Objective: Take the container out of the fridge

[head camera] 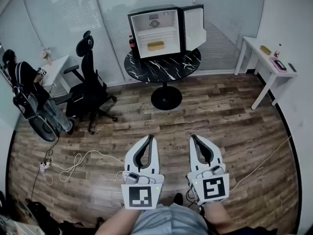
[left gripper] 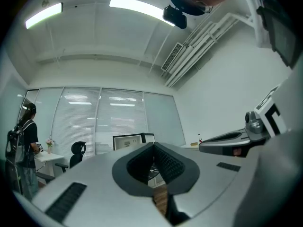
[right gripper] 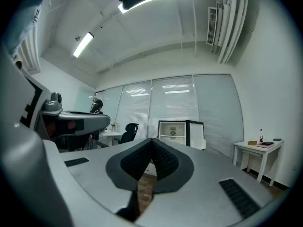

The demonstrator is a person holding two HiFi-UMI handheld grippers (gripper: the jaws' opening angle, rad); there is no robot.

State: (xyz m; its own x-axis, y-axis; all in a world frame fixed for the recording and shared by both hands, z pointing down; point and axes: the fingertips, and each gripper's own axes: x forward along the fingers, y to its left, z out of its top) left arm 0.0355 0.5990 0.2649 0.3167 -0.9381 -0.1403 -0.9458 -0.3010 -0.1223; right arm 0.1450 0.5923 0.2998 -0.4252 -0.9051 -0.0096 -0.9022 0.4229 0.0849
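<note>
A small black fridge [head camera: 159,31] stands with its door [head camera: 193,27] swung open on a round dark marble table [head camera: 163,66] across the room. A yellow container [head camera: 156,46] lies on its lower shelf. Both grippers are held low and close to me, far from the fridge. My left gripper [head camera: 151,138] is shut with nothing in it. My right gripper [head camera: 192,137] is also shut and empty. The fridge [right gripper: 180,133] shows small past the right gripper's tips [right gripper: 152,140]. The left gripper's tips [left gripper: 154,144] meet in front of the fridge [left gripper: 129,141].
A black office chair [head camera: 89,84] stands left of the table. A person [head camera: 27,94] sits at the far left by a white desk [head camera: 55,68]. A white side table [head camera: 264,65] with small items is at the right wall. Cables and a power strip [head camera: 45,166] lie on the wood floor.
</note>
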